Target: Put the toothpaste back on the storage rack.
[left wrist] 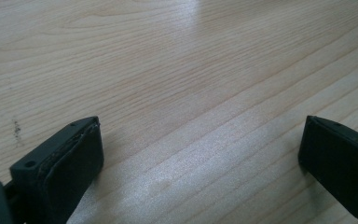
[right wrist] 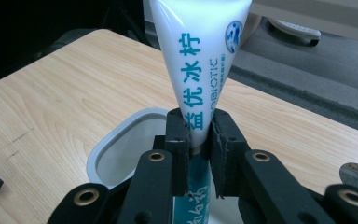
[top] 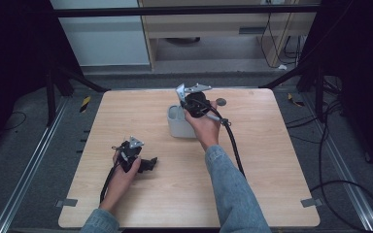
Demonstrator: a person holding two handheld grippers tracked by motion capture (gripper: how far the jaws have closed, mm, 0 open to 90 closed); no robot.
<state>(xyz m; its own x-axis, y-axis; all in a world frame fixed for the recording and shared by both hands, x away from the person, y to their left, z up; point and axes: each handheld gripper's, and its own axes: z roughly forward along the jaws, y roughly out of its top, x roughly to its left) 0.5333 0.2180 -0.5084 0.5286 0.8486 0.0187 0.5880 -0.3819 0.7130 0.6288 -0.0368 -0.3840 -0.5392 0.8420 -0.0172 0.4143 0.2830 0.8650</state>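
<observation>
- Right tool [right wrist: 199, 140] clenched on the tube [right wrist: 200, 56] – lower it straight into the cup [right wrist: 121, 140], at its 9 o'clock, before letting go.
- Left tool [left wrist: 200, 154] released, idle on the worktop [left wrist: 168, 70].

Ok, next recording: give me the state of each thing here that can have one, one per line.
Right gripper: jaws shut on the toothpaste tube, above the cup.
Toothpaste tube: upright, clamped low on its body, over the cup's mouth.
Grey cup: upright on the table, open-topped; contents cannot be told.
Left gripper: jaws open, nothing between them, low over the table.
</observation>
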